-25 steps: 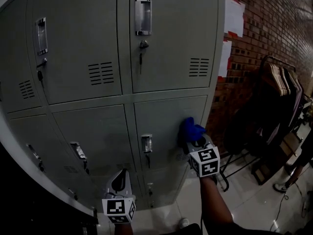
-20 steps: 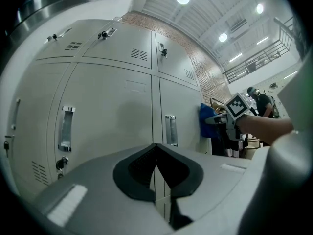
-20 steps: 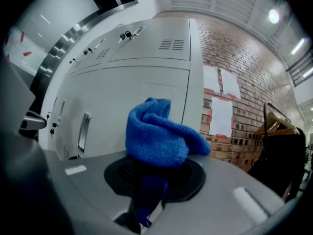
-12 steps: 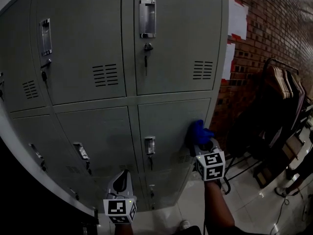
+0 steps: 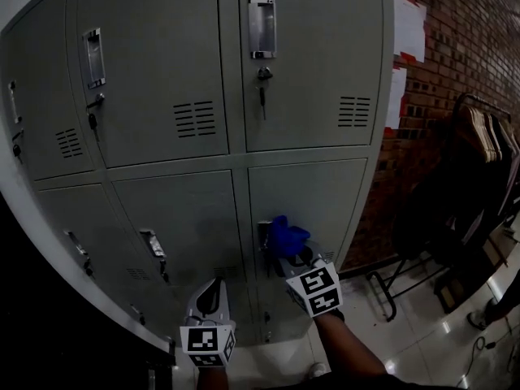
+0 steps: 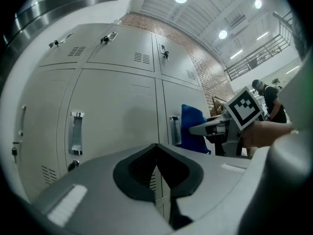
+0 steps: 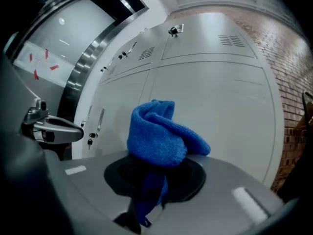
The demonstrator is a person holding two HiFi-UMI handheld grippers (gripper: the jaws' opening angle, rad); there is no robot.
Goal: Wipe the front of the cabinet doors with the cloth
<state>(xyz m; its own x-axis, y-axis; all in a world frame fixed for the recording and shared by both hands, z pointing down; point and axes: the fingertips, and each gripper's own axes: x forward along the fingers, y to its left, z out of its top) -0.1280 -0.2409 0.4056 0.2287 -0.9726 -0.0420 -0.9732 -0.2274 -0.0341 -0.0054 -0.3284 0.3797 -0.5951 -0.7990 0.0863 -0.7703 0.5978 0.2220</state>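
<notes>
Against the left edge of the lower right grey metal cabinet door (image 5: 325,201), beside its handle (image 5: 264,234), a bunched blue knitted cloth (image 5: 286,236) is held, clamped tight by the right hand-held gripper (image 5: 296,260). The left hand-held gripper (image 5: 209,297) is held lower, closed on nothing.

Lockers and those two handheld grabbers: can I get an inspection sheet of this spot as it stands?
Surface: grey cabinet doors, all shut; keys hang in the upper locks.
Job's things: blue cloth against the lower right door, beside its handle.
Clutter: nothing seen.
Grippers: right gripper shut on the cloth; left gripper shut, empty, off the doors.
Cables: nothing seen.
Surroundings: brick wall with papers; clothes rack; glossy floor.
</notes>
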